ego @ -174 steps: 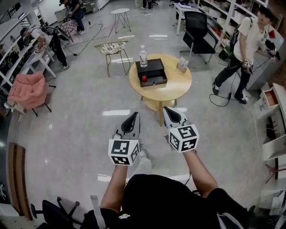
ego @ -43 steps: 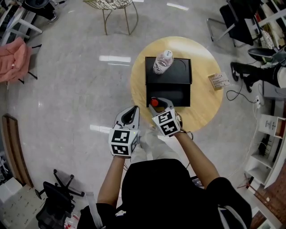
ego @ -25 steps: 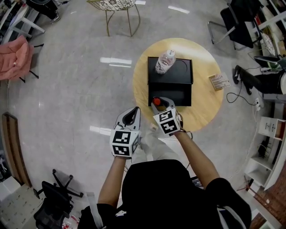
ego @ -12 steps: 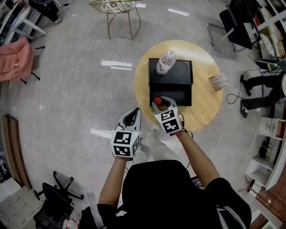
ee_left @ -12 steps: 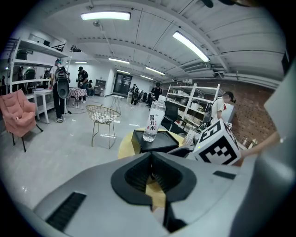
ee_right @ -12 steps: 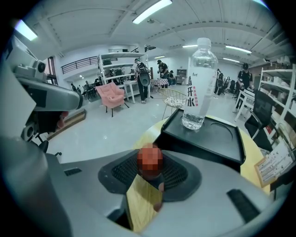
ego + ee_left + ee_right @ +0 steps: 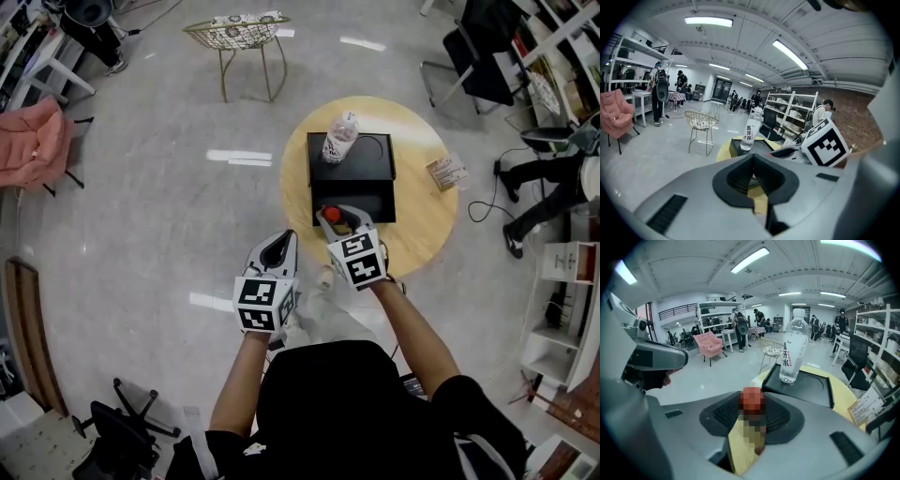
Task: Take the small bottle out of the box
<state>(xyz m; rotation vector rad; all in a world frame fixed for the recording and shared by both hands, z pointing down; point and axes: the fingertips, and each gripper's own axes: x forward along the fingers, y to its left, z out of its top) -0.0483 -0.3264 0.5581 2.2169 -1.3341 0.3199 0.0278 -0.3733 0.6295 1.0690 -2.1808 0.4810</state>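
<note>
A small bottle with a red cap (image 7: 331,214) sits between the jaws of my right gripper (image 7: 337,220), which is shut on it at the near edge of the black box (image 7: 375,202). The red cap (image 7: 752,399) shows in the right gripper view, pinched between the jaws of the right gripper (image 7: 752,411). The open box lies on a round wooden table (image 7: 422,216). My left gripper (image 7: 277,248) hangs shut and empty over the floor, left of the table. In the left gripper view, its (image 7: 753,161) jaws meet with nothing between them.
A tall water bottle (image 7: 339,139) stands on the box's flat lid (image 7: 370,155). A small card stand (image 7: 444,172) is at the table's right edge. A wire chair (image 7: 239,33) is beyond the table, a pink chair (image 7: 33,141) at far left, a person (image 7: 553,178) to the right.
Seven seconds ago I stood back from the table with both grippers empty and the red-capped bottle in the box. In the last second the right gripper keeps hold of it, barely moving.
</note>
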